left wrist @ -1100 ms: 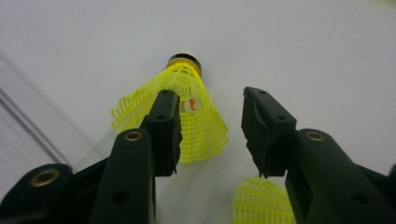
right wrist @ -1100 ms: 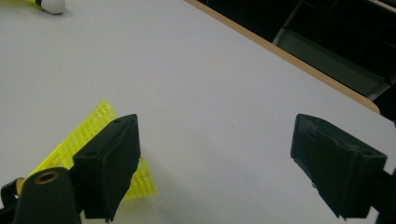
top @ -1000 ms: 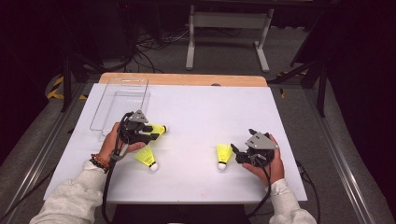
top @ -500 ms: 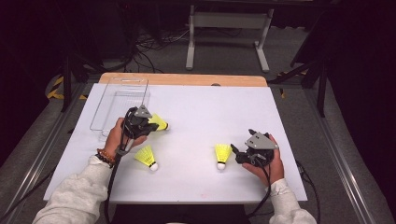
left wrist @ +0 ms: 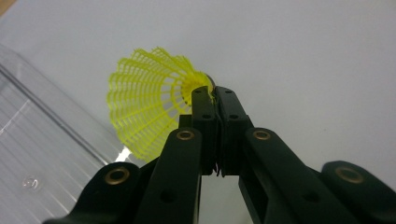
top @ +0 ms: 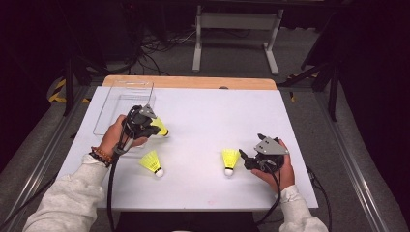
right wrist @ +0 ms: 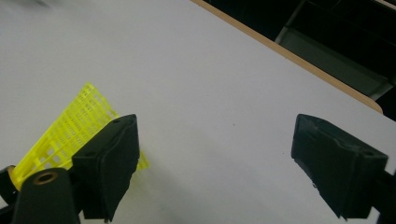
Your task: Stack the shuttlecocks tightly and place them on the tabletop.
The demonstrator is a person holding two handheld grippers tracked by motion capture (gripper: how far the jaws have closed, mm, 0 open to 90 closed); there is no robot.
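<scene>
Pinching yellow shuttlecock (left wrist: 149, 102) in closed left gripper (left wrist: 214, 95), right gripper (right wrist: 215, 158) wide, empty

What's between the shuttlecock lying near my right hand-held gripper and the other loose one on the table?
Nothing: in the high view, bare white table separates the right shuttlecock from the left one.

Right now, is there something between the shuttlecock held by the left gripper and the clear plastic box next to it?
Nothing visible blocks it. The left gripper is shut on a yellow shuttlecock, and the clear box sits right beside it with its top open. Only the box's near wall lies between them, so the shuttlecock likely has to pass over that wall.
</scene>
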